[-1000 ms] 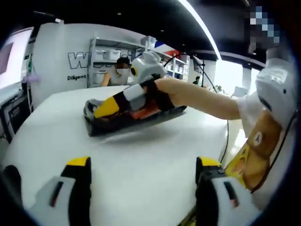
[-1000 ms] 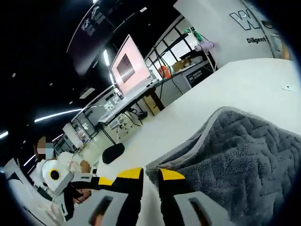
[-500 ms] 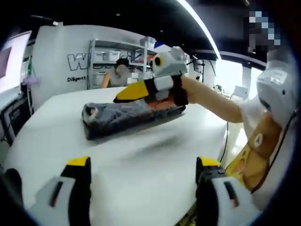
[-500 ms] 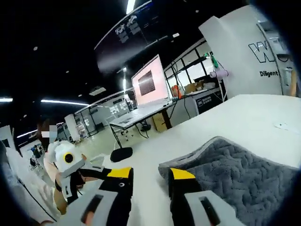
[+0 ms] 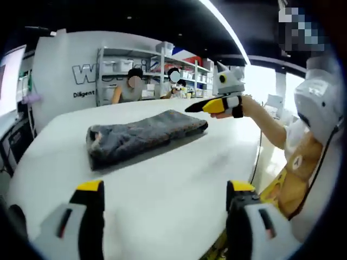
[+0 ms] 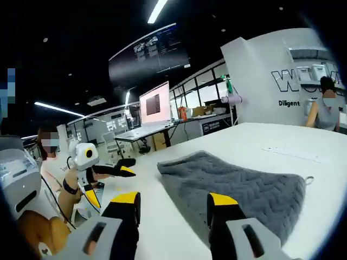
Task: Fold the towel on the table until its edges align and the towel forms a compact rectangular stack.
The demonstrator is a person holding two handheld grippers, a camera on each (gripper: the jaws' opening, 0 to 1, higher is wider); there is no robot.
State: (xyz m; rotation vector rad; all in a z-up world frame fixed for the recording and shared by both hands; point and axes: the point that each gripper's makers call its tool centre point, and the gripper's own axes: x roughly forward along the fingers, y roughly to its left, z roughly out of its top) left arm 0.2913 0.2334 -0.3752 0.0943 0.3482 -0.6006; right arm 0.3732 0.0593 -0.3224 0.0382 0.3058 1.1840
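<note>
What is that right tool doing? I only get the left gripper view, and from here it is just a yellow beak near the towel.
Observer: The right tool is open, its jaws apart and holding nothing. The towel lies flat just ahead of them.
Operator: Is the towel tidy on that side?
Observer: It looks evenly folded, and a small loop sticks out at one corner.
Operator: What else is in the room over there?
Observer: A dark display hangs from the ceiling.
</note>
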